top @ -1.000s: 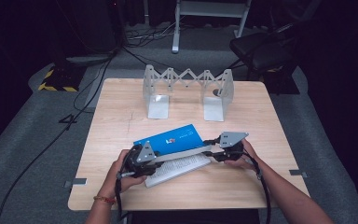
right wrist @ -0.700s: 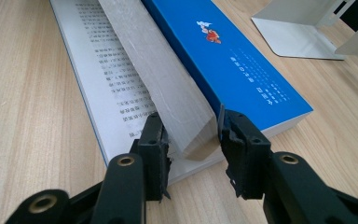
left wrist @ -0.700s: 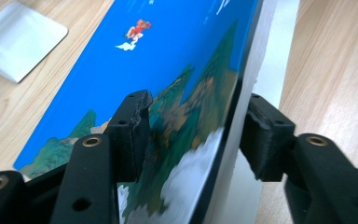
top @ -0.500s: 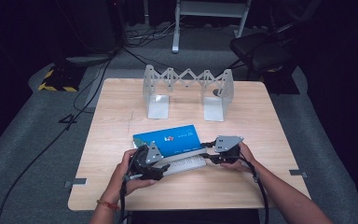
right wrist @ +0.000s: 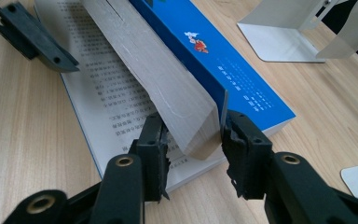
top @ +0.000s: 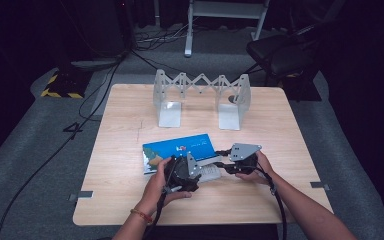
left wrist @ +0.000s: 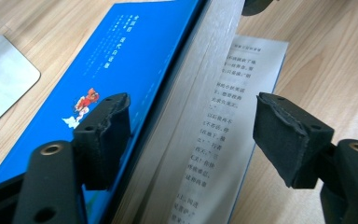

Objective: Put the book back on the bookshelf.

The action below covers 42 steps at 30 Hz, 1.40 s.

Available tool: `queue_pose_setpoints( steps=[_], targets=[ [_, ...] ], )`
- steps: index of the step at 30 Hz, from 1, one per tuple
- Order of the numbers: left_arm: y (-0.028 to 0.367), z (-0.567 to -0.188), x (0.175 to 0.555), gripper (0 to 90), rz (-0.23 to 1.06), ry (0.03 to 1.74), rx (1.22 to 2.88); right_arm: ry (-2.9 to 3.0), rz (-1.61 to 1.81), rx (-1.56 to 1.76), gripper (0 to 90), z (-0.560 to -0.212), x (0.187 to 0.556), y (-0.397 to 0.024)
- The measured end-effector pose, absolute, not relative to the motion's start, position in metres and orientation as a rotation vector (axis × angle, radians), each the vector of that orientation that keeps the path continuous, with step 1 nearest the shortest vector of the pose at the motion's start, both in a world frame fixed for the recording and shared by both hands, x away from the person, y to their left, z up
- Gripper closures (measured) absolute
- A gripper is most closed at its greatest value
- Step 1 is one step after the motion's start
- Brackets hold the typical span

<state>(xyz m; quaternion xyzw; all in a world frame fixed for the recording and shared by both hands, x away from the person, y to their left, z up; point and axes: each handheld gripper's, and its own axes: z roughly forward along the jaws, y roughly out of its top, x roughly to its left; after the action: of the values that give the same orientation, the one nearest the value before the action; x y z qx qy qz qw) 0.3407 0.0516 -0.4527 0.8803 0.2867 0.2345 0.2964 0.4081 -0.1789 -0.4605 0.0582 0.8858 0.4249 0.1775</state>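
Book with the blue cover is lying near the front middle of the table, partly opened, with a thick block of pages standing up off the printed page underneath. From where I'm standing it's looking like a fairly chunky paperback: some weight to it, a glossy cover that's probably a bit slick, and pages that are going to flop and fan if grabbed loosely.

The right gripper is pinching the corner of that raised page block together with the cover edge, jaws closed down on both sides of it. The left gripper is sitting with its jaws spread wide, straddling the page block at the other end and not touching it as far as I'm seeing.

If you ask me, a corner pinch like that is fine for lifting pages but risky for carrying, since paper bends and could crease or tear. Gripping the whole thickness near the spine is looking like the safer hold. The metal folding bookend rack is standing further back on the table, well apart from it.
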Motion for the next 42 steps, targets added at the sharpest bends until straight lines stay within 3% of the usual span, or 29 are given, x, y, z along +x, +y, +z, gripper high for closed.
queue_pose_setpoints(
  steps=[6, 10, 16, 25, 31, 34, 36, 42],
  targets=[
    [0.054, -0.454, 0.342, 46.9, 0.645, 0.77, 2.338, 2.513, 1.199, 0.17, 61.0, -0.461, 0.408, -0.178],
    [0.056, -0.45, 0.341, 36.3, 0.631, 0.77, 2.327, 2.516, 1.192, 0.173, 60.9, -0.461, 0.408, -0.178],
    [0.076, -0.447, 0.346, 29.2, 0.539, 0.844, 2.236, 2.518, 1.193, 0.18, 60.7, -0.461, 0.408, -0.178],
    [0.07, -0.45, 0.344, 28.5, 0.655, 0.833, 2.28, 2.517, 1.184, 0.196, 60.4, -0.459, 0.407, -0.176],
    [0.064, -0.449, 0.347, 29.5, 0.637, 0.837, 2.292, 2.512, 1.183, 0.193, 60.4, -0.458, 0.407, -0.176],
    [0.058, -0.452, 0.346, 39.6, 0.657, 0.81, 2.33, 2.511, 1.171, 0.184, 60.1, -0.459, 0.406, -0.176],
    [0.055, -0.454, 0.344, 53.2, 0.647, 0.768, 2.371, 2.51, 1.168, 0.183, 59.5, -0.458, 0.406, -0.175],
    [0.052, -0.457, 0.346, 56.6, 0.656, 0.777, 2.367, 2.503, 1.154, 0.17, 58.7, -0.459, 0.406, -0.173]
  ],
)
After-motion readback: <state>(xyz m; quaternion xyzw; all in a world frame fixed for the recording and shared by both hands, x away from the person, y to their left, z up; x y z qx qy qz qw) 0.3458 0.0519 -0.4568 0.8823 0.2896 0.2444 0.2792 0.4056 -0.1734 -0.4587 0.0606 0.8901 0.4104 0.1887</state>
